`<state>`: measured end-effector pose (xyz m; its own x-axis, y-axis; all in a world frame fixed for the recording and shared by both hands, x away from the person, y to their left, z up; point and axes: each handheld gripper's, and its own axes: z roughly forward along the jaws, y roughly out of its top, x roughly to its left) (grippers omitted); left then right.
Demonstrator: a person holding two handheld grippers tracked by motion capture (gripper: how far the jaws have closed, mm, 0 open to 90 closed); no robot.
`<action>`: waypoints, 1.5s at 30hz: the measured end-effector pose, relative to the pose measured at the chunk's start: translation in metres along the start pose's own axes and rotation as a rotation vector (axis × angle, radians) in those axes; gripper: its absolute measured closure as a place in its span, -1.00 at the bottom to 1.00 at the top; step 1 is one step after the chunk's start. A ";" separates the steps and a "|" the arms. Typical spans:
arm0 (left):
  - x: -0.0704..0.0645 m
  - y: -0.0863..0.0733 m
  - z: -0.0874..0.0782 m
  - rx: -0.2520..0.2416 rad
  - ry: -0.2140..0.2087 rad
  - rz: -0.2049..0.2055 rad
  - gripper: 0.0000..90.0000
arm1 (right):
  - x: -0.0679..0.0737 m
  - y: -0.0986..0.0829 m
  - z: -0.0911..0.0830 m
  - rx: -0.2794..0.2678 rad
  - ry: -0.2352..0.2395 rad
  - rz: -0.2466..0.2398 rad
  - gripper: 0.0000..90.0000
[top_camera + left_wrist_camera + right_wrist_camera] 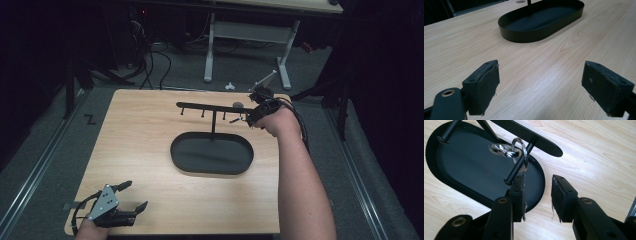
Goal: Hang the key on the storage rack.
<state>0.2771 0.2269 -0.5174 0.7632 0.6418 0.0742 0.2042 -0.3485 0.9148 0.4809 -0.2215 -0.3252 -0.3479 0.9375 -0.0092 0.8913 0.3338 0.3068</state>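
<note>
Wood worktop (150,150) holds a black stand (529,137) with a small, light, slippery ring (520,152) on its peg; right gripper (537,195), slightly apart, should pinch its rim.

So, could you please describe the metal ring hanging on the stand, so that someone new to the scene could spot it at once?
Start at the black oval tray in the middle of the wooden table; a post rises from it to a black crossbar with short pegs. At the bar's end nearest the right gripper, a peg carries the ring. It is the shiny silver thing on an otherwise all-black stand.
</note>
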 end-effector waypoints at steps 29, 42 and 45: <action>-0.001 0.000 0.001 0.012 -0.003 0.004 -0.66 | 0.014 -0.048 0.040 0.015 -0.042 -0.049 -0.08; -0.001 -0.001 0.001 0.017 -0.004 0.005 -0.66 | 0.013 -0.096 0.083 -0.013 -0.049 -0.021 -0.25; -0.001 -0.001 0.002 0.019 -0.003 0.005 -0.66 | 0.011 -0.102 0.086 -0.026 -0.044 -0.006 -0.26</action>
<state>0.2769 0.2251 -0.5188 0.7659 0.6383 0.0774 0.2119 -0.3642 0.9069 0.4111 -0.2363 -0.4388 -0.3398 0.9390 -0.0528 0.8812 0.3375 0.3311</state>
